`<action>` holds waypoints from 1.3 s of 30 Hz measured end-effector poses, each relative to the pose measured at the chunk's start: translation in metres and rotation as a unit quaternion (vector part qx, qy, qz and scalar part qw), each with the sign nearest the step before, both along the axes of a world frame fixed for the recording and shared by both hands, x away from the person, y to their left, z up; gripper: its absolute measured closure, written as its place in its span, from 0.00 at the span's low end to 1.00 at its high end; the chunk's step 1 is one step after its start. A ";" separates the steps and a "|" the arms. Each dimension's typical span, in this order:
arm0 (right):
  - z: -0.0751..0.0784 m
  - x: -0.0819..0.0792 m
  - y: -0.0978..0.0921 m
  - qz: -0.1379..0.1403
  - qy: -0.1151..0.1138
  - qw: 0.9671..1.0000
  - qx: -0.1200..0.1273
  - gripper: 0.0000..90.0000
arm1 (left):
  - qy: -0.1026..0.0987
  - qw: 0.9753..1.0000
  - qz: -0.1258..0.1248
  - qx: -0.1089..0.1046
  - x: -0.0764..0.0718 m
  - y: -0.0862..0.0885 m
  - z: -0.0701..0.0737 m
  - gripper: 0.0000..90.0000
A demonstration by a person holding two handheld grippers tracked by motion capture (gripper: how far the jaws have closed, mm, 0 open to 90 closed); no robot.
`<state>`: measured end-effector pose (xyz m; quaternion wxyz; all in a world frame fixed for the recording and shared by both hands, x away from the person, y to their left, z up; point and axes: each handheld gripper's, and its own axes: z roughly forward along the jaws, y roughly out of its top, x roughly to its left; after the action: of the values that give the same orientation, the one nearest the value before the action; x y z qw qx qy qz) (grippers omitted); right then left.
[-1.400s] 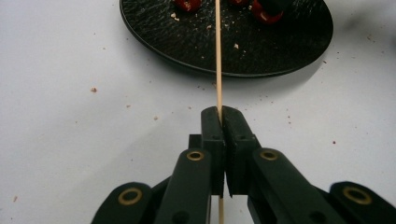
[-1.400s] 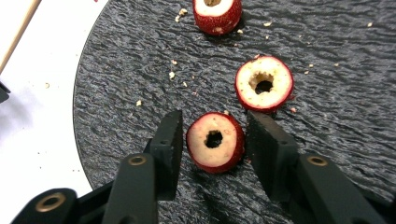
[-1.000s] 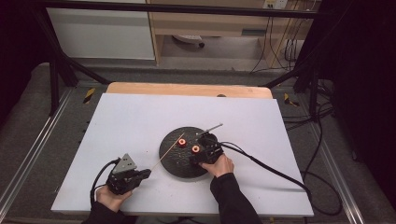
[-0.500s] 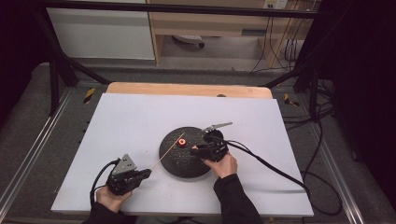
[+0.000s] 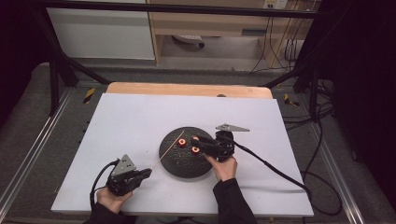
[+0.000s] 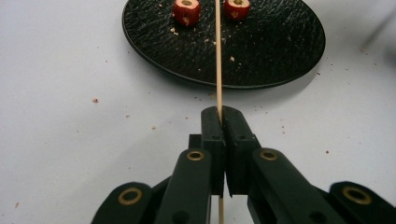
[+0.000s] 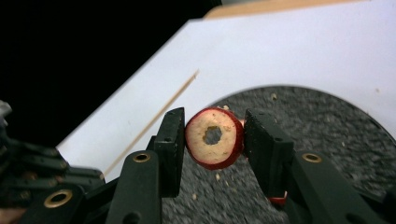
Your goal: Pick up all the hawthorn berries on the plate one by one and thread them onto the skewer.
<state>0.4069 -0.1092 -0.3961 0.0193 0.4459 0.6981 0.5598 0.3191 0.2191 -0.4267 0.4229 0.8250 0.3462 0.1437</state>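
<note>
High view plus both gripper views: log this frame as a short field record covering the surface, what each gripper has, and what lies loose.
surface: white table
dish: round black plate
left gripper: shut on wooden skewer, which points over the plate
right gripper: shut on cored red fruit slice, hole facing the camera, above the plate
loose: second red slice on the plate
debris: crumbs on the plate

Rough matt black plate (image 6: 261, 51) — thin wooden skewer (image 6: 218, 56)

Black pebbled plate (image 5: 180, 163), red-skinned cored slices (image 7: 214, 138), pale wooden skewer (image 6: 218, 56)
</note>
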 end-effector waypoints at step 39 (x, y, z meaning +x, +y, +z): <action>0.000 0.008 0.007 -0.117 -0.120 0.964 0.206 0.67 | -0.010 0.997 0.004 -0.071 -0.009 -0.024 0.006 0.97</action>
<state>0.4151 -0.1025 -0.3961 0.0757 0.4483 0.5035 0.7347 0.3102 0.1949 -0.4211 0.4830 0.7900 0.3550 0.1289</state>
